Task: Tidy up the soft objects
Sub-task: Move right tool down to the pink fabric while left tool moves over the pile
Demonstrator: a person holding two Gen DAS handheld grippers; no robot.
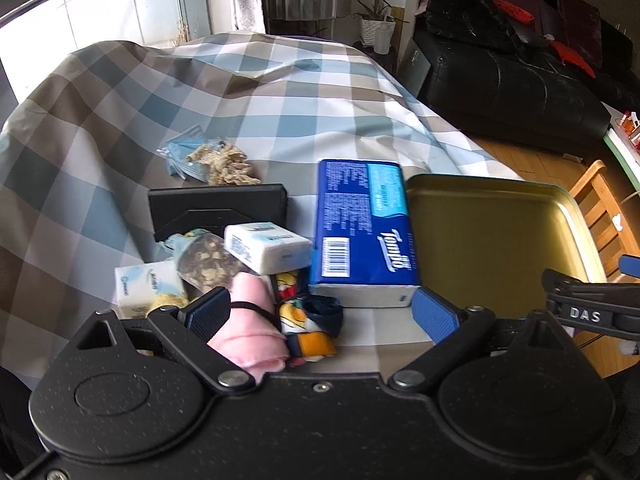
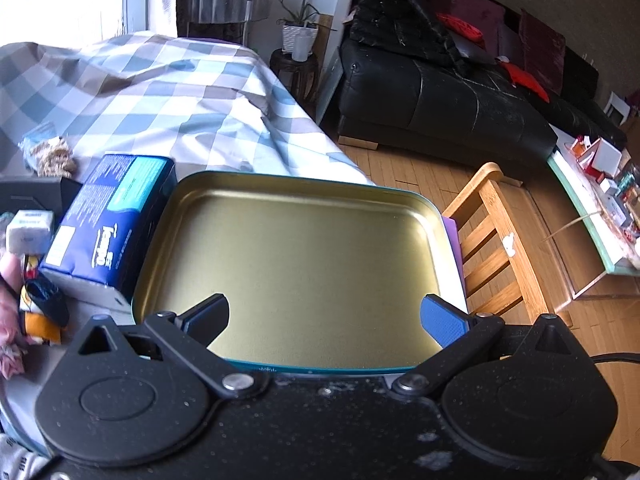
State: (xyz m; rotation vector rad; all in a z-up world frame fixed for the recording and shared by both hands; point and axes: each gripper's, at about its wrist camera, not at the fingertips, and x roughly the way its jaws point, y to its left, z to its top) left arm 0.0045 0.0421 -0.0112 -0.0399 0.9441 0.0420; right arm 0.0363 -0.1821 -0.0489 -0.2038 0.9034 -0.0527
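I have the left gripper (image 1: pixel 322 314) low over the checked tablecloth (image 1: pixel 120 120), fingers pointing away from me, spread wide with nothing between them. Its left finger (image 1: pixel 210 312) sits just beside a rolled pink cloth (image 1: pixel 256 320), which lies with its long axis running away from me and has a black band around it; I cannot tell whether pad and cloth touch. Next to the roll lies a bundle of cartoon-print fabric (image 1: pixel 308 320), then small white tissue packs (image 1: pixel 266 246). The blue tissue pack (image 1: pixel 362 232) lies lengthwise away from me, touching the left wall of the gold tin tray (image 1: pixel 560 208).

My right gripper (image 2: pixel 324 316) hovers over the near edge of the tray (image 2: pixel 424 208), level, pointing forward, jaws also wide apart and holding nothing. The blue tissue pack (image 2: pixel 108 216) leans against the tray's left rim.
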